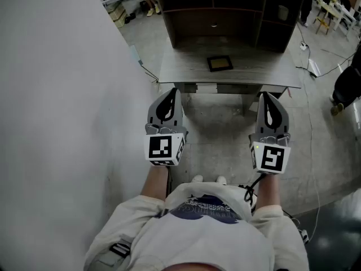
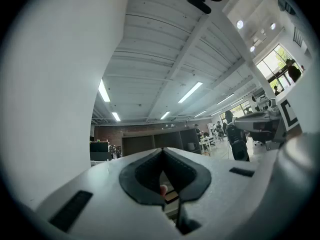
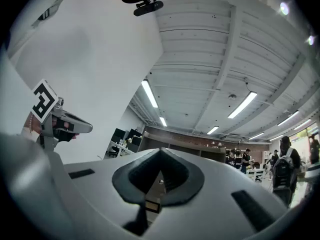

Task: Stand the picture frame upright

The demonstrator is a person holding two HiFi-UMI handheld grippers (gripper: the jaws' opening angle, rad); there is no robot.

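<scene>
Left claw [image 1: 173, 92] and right claw [image 1: 265, 96] are both shut and empty, side by side over the floor, well short of the tabletop [image 1: 180, 69]. The picture frame [image 1: 219, 64] lies flat mid-tabletop, before the shelf unit [image 1: 225, 16]. Step looks like the approach, with no contact yet. Next move needs closing in, opening a claw, catching a frame edge and tipping it up.

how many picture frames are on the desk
1. The frame lies flat near the middle of the desk, in front of the shelves. Their dark compartments could hide others.
</scene>
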